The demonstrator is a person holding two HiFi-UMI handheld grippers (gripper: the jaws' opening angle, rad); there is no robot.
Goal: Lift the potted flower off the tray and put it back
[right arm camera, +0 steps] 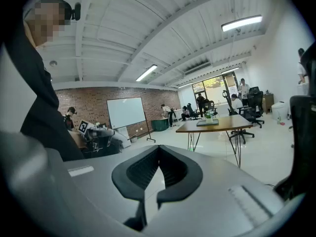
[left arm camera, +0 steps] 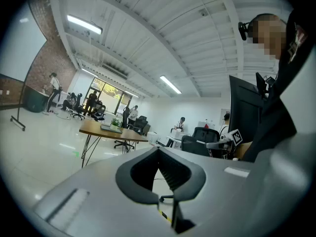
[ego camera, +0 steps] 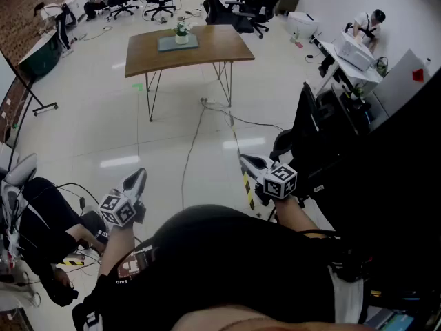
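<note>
A small potted flower [ego camera: 182, 33] stands on a grey tray [ego camera: 172, 44] on a wooden table [ego camera: 207, 50] far across the room. In the left gripper view the potted flower [left arm camera: 116, 123] and table [left arm camera: 98, 129] are small and distant; the right gripper view shows the potted flower [right arm camera: 208, 117] on its tray [right arm camera: 207, 123] likewise far off. My left gripper [ego camera: 138, 178] and right gripper [ego camera: 248, 163] are held close to the body, several steps from the table. Both are shut with nothing between the jaws, as the left gripper [left arm camera: 159, 149] and right gripper [right arm camera: 159, 149] views confirm.
A cable [ego camera: 196, 140] trails over the pale floor from the table toward me. A dark monitor and desk [ego camera: 324, 136] stand close on my right, a black chair [ego camera: 41, 226] on my left. Office chairs [ego camera: 244, 9] and people sit behind the table. A whiteboard [right arm camera: 126, 112] stands by a brick wall.
</note>
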